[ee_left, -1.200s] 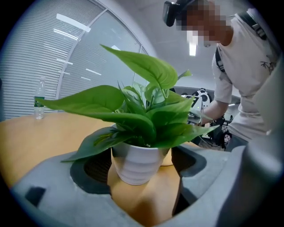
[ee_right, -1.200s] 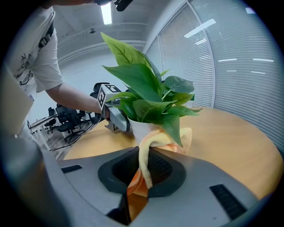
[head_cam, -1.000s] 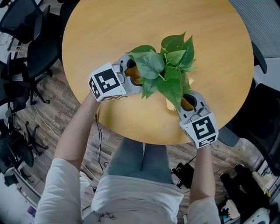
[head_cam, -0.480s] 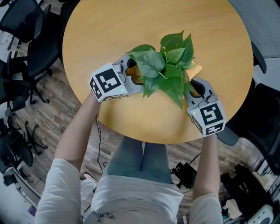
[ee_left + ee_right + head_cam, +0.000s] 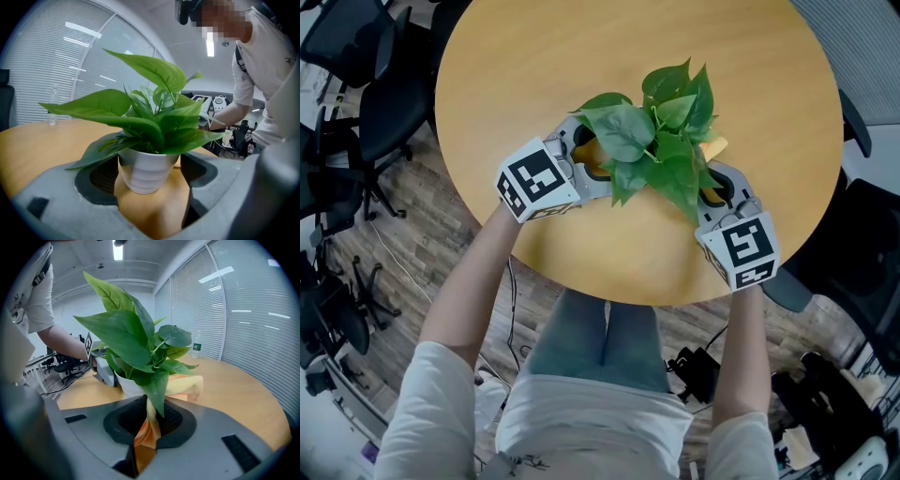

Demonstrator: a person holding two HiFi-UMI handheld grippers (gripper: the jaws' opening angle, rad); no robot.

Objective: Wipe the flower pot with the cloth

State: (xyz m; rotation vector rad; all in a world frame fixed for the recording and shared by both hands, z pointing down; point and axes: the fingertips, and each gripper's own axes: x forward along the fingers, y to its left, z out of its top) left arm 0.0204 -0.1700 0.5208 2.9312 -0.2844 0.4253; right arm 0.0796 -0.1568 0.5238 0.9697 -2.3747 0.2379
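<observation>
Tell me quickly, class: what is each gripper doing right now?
Left gripper: closed around the white ribbed flower pot.
Right gripper: closed, pinching the orange-yellow cloth.

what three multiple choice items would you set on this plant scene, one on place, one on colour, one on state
1. Where does the flower pot stand? A on the floor; B on the table, between the left gripper's jaws; C on a chair.
2. What colour is the pot? A black; B red; C white.
3. How are the right gripper's jaws? A shut on the cloth; B apart and empty; C shut on a bottle.
1 B: the left gripper view shows it on the wood between the jaws. 2 C: its ribbed wall is white. 3 A: orange cloth is pinched between them.
</observation>
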